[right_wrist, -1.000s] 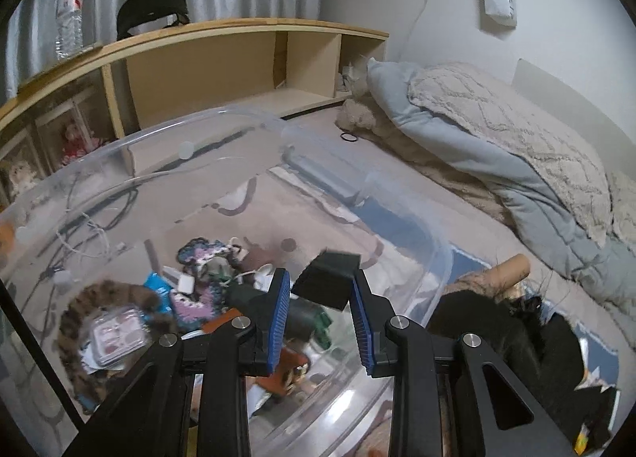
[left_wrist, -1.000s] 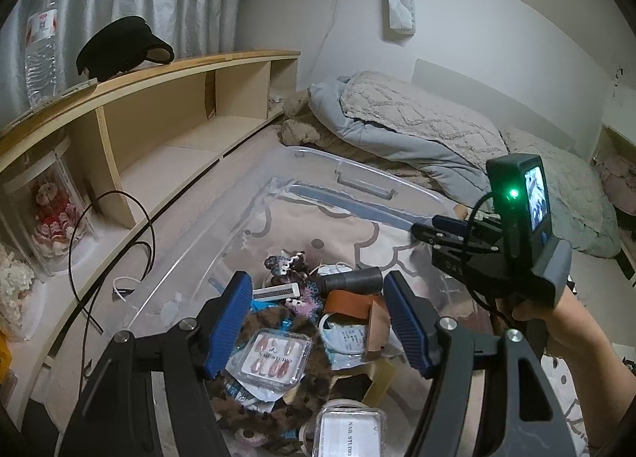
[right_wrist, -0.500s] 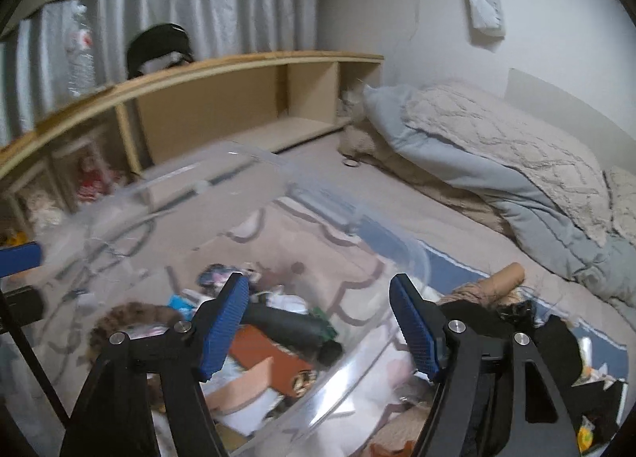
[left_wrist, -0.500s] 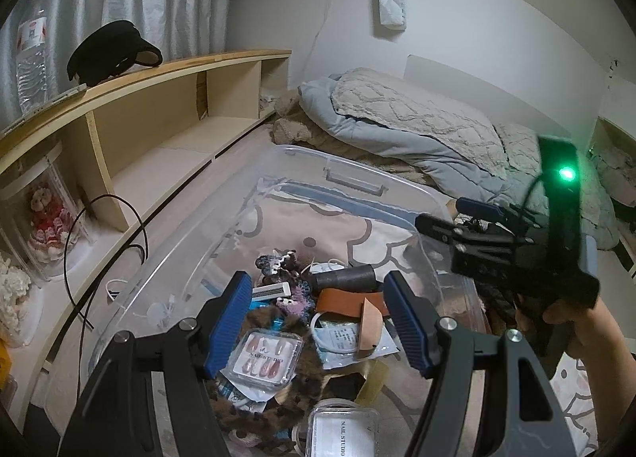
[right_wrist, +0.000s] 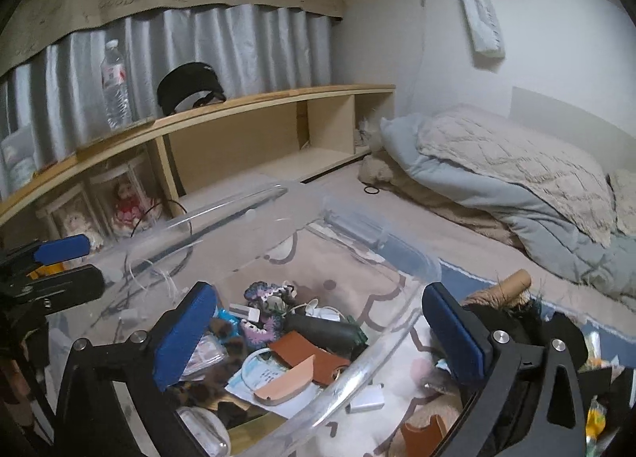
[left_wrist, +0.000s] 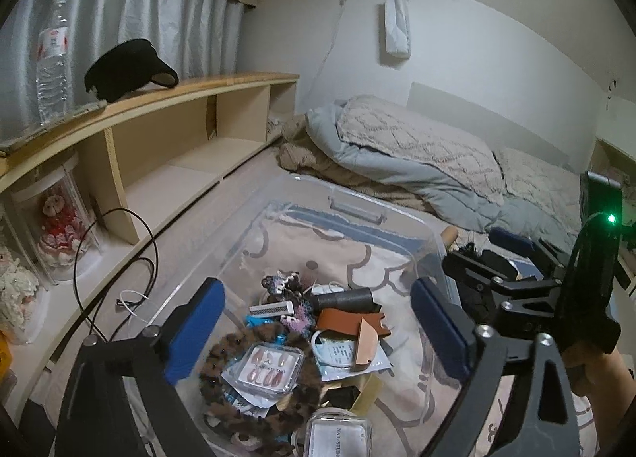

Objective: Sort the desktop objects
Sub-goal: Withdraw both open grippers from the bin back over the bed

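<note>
left gripper: jaws opening wide, gripping nothing, hovering over clear bin
right gripper: jaws opening wide, holding nothing, over bin rim

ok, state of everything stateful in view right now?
left hand-held gripper: jaws opening, nothing between them
right hand-held gripper: jaws opening, empty
clear storage bin: lid off, holding a pile of small items
water bottle: upright on the shelf top, cap on
nail-tip case: closed, lying flat in bin
</note>
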Motion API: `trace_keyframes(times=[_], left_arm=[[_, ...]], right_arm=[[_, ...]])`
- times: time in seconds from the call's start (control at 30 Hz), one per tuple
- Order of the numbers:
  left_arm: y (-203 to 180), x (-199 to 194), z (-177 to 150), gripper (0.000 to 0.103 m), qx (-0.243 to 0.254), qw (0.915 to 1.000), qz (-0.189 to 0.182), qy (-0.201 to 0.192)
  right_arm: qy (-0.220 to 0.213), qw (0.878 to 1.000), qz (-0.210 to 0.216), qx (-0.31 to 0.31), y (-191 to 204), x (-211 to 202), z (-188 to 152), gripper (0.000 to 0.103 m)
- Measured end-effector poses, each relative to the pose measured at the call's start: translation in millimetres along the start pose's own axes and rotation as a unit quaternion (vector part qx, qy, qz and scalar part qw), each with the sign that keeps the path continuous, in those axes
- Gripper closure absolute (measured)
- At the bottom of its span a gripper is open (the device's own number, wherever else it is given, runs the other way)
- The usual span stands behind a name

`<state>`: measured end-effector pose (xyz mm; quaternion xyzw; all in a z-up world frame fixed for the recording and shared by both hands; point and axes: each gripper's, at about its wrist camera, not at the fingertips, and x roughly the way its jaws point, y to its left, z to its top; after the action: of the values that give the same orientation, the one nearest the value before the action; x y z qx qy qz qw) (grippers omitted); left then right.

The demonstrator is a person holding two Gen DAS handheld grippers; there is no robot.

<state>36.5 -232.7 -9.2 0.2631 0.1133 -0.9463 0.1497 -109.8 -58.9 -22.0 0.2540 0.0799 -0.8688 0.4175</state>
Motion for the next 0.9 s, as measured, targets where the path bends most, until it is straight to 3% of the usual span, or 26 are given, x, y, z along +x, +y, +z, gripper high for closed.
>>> trace_keyframes(times=[0.1,0.37,0.67,0.9], left_arm=[[0.9,-7.1,1.9,0.0,-0.004,1.0,0.001,-0.008],[-6.4,-27.1,4.8,0.0,0.009,0.9997,0.004,-0.024],[-25.4,-61.6,9.3,0.0,0.019,0.9982,-0.016,-0.055],[-36.9,-82.8,-0.3,0.0,0.026,0.9975,-0.023,-0.062]], right_arm=[[-0.002,1.0,-0.007,0.003,-1.8,-7.7,0.6,0.0],[-0.021,1.0,-0.016,0.015,-2.7,-43.0,3.4,0.0],[-0.047,0.998,-0.023,0.033,-6.1,-89.3,2.7,0.0],[-0.047,0.997,-0.035,0.04,-12.4,-121.5,-17.1,0.0]])
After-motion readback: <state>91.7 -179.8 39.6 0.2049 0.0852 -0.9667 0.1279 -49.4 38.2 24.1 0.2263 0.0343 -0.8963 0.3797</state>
